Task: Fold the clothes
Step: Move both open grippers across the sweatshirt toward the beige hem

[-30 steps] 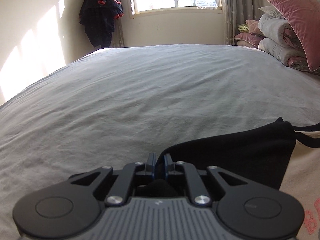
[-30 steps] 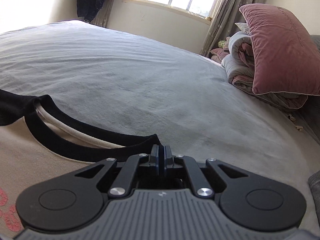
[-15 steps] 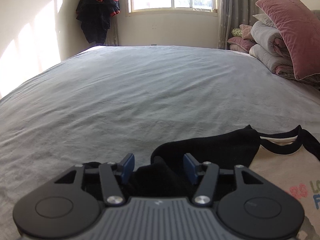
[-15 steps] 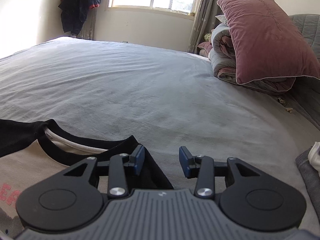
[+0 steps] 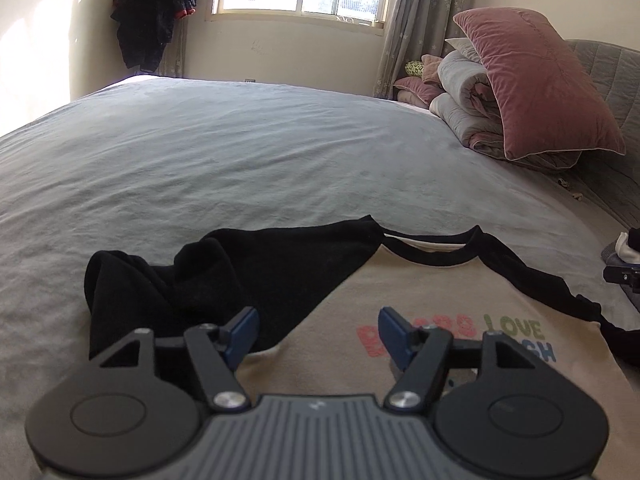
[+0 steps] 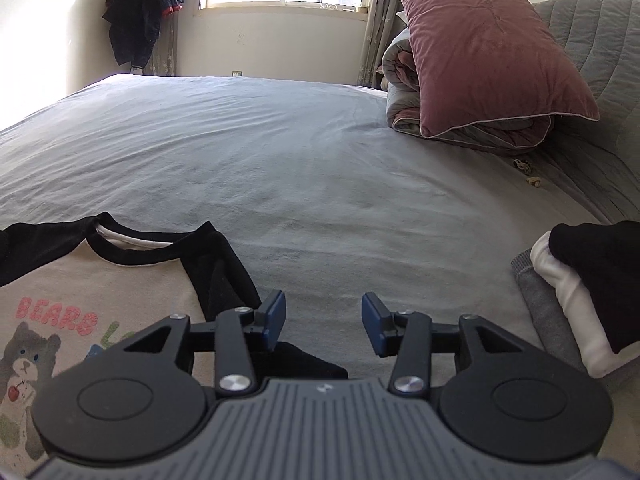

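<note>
Change: both grippers, clamped on black shirt fabric a second ago, now stand with jaws wide apart and hold nothing; the cloth they pinched lies on the bed.
Bed (image 5: 240, 168): grey cover, lightly wrinkled, filling most of both views and bearing everything below.
Bedding pile (image 6: 460, 128): rolled grey quilt at the far right of the bed, with a pink velvet pillow (image 6: 488, 48) leaning on top of it.
Shirt (image 5: 400, 304): beige body with black sleeves and black collar, lying front up on the near part of the bed, collar pointing away from the cameras. Pink "BEARS" lettering and a grey bear print (image 6: 28, 356) show on the chest.
Left sleeve (image 5: 168, 280): black, bunched in folds beside the body, just ahead of the left fingers.
Right sleeve (image 6: 220, 280): black, running down from the collar to under the right gripper's left finger.
Folded stack (image 6: 576, 300): grey, white and black garments at the right edge, apart from the shirt.
Hanging clothes (image 5: 156, 8): dark, in the far corner beside the window.
Left gripper (image 5: 318, 334): spread open over the boundary of black sleeve and beige chest.
Right gripper (image 6: 323, 322): spread open, bare grey cover between its blue pads.
</note>
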{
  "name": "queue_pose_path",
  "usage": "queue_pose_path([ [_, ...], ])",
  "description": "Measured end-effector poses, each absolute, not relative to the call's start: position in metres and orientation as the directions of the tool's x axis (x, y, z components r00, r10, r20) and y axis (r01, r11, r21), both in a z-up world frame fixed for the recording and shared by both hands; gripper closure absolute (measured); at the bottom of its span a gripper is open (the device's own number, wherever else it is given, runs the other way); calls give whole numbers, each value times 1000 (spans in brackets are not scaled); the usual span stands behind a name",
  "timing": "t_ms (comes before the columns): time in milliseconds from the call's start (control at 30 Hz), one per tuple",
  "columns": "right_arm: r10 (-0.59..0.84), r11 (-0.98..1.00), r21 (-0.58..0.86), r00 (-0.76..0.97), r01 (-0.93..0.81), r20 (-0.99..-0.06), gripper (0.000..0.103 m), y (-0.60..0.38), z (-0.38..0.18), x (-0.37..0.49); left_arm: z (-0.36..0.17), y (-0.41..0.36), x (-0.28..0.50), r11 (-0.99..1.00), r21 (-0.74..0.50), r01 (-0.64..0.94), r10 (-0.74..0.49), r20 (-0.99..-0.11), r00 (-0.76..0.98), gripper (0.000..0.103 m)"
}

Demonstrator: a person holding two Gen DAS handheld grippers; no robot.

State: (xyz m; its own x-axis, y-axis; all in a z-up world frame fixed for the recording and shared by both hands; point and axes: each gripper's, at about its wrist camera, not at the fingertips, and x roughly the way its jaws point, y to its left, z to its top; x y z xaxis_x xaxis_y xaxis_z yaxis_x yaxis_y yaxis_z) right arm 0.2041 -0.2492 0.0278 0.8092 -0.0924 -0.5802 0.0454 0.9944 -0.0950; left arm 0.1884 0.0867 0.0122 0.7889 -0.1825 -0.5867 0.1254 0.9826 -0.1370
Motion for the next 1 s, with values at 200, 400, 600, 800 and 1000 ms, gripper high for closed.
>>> queue_pose_path([
  [200,-128,992,-71,791,107,-599,53,-271,24,169,4,58,162,966,-168,194,-257,-609,751,33],
  [400,-219,975,-112,743,192,-633,53,-290,16,140,3,18,152,946,-183,267,-321,-627,710,30],
  [600,-279,955,-116,687,274,-671,49,-316,11,112,0,-23,147,928,-180,325,-361,-644,675,27],
  [800,-282,952,-95,706,292,-649,37,-336,11,87,-1,-62,145,917,-164,363,-377,-651,659,18],
  [1000,-247,954,-28,727,300,-641,33,-353,7,79,-18,-86,136,907,-193,374,-409,-614,675,16],
])
